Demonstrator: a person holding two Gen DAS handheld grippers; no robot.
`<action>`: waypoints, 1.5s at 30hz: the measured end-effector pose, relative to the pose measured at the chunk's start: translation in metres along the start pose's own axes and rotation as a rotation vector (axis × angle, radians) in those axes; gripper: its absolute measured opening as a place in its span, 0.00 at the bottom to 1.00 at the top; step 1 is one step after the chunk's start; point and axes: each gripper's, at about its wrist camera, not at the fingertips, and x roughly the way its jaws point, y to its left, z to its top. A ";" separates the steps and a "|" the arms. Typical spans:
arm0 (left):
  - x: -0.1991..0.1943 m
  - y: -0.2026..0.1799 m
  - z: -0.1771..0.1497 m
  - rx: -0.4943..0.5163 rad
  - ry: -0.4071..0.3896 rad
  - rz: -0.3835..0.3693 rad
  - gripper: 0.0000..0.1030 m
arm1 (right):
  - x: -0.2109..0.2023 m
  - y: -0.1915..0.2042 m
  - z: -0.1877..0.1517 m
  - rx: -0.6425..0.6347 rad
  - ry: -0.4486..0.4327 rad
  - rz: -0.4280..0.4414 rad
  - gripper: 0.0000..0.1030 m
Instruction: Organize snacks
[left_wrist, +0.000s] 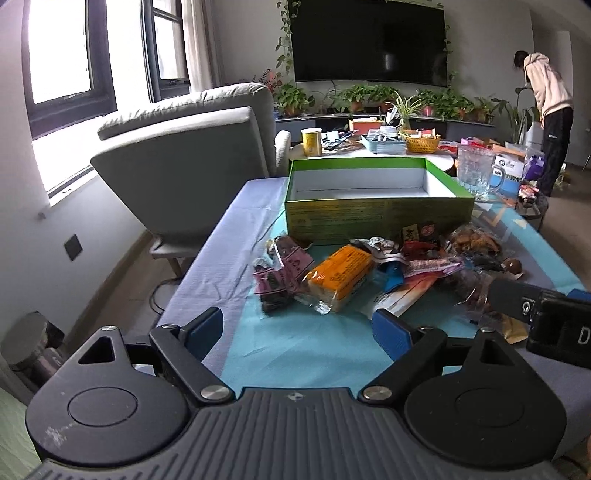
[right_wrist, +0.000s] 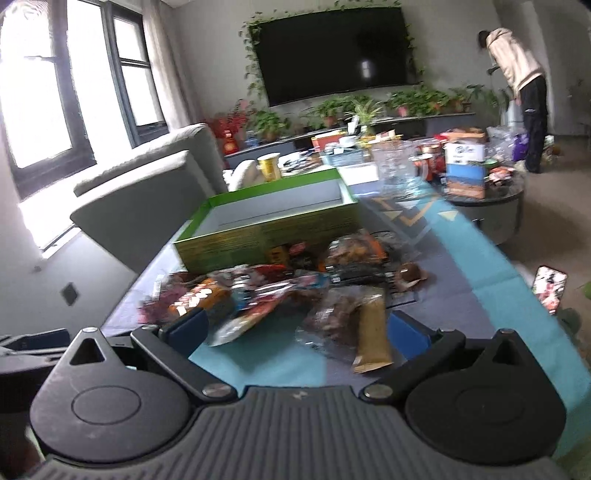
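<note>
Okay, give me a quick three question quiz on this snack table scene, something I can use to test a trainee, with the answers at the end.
1. True or false: the green box already holds snacks.
2. Multiple choice: the snack pile lies A) inside the box, B) on the cloth in front of the box, C) on the grey armchair.
3. Short answer: which packet lies nearest between the fingers of the right gripper?

Key
1. False: the box looks empty.
2. B.
3. The tan packet, lying beside a clear bag; the right gripper is open and holds nothing. The left gripper is open too.
</note>
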 end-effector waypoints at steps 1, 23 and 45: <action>-0.001 0.000 -0.001 0.001 0.000 -0.004 0.85 | -0.001 0.003 -0.001 -0.011 -0.003 0.004 0.39; 0.003 0.002 -0.007 -0.015 0.010 0.000 0.83 | -0.002 0.007 -0.010 -0.002 0.009 0.013 0.39; 0.005 -0.005 -0.004 -0.013 0.005 0.032 0.83 | -0.003 0.003 -0.010 -0.020 0.027 0.009 0.39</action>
